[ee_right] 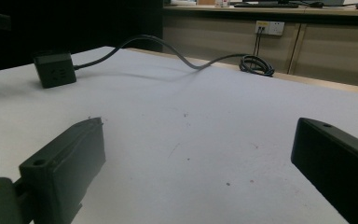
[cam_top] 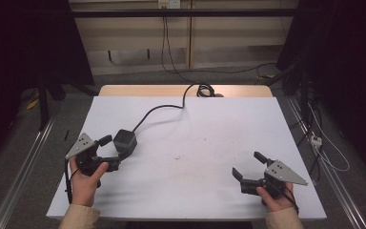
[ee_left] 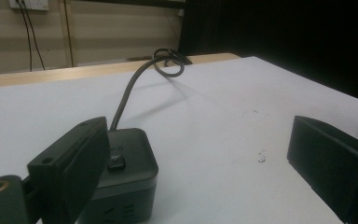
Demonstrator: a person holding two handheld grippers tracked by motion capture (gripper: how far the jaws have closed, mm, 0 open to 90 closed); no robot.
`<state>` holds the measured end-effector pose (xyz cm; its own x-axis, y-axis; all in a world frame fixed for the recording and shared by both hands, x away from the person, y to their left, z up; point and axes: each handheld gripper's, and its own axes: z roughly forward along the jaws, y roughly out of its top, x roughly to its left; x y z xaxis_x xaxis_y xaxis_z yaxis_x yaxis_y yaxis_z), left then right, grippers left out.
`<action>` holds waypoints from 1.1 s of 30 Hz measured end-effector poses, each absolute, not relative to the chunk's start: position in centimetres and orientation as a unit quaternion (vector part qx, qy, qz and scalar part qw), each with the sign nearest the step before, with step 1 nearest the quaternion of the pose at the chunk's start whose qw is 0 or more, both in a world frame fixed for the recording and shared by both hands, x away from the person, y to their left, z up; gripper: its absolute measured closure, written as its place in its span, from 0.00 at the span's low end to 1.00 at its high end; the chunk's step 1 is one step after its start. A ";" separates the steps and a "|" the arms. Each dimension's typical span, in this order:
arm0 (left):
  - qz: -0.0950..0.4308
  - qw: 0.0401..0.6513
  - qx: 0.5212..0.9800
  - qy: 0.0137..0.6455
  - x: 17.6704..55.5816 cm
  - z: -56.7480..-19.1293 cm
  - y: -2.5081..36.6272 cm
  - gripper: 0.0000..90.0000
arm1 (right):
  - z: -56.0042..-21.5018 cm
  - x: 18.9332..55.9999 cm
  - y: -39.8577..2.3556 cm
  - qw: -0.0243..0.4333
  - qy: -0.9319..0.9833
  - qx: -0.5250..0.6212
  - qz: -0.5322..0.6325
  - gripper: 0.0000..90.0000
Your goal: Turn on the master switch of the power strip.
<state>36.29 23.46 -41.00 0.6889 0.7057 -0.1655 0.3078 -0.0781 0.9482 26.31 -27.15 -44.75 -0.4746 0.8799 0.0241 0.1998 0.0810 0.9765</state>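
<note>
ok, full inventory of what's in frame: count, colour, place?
power cube: 1, dark grey, left part of the table, right by the left gripper's jaws
cord: 1, dark grey, runs from the cube to a coil at the table's far edge
table cover: 1, white, over a wooden table
wall sockets: 1 white plate on the beige back wall, cables plugged in
floor cables: several, white and black, right of the table
left gripper: 1, black, jaws open, cube beside one jaw
right gripper: 1, black, jaws open, nothing between them
hands: 2, beige sleeves, near edge
</note>
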 end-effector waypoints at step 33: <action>0.183 0.568 0.719 0.357 38.0 -40.6 23.9 0.29 | -44.8 26.7 -26.8 0.311 0.665 0.404 0.547 0.03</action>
<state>38.05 23.86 -40.58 0.6779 0.7215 -0.1415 0.3050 -0.1009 0.9470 26.70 -26.78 -44.81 -0.4808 0.8764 0.0285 0.1972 0.0764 0.9774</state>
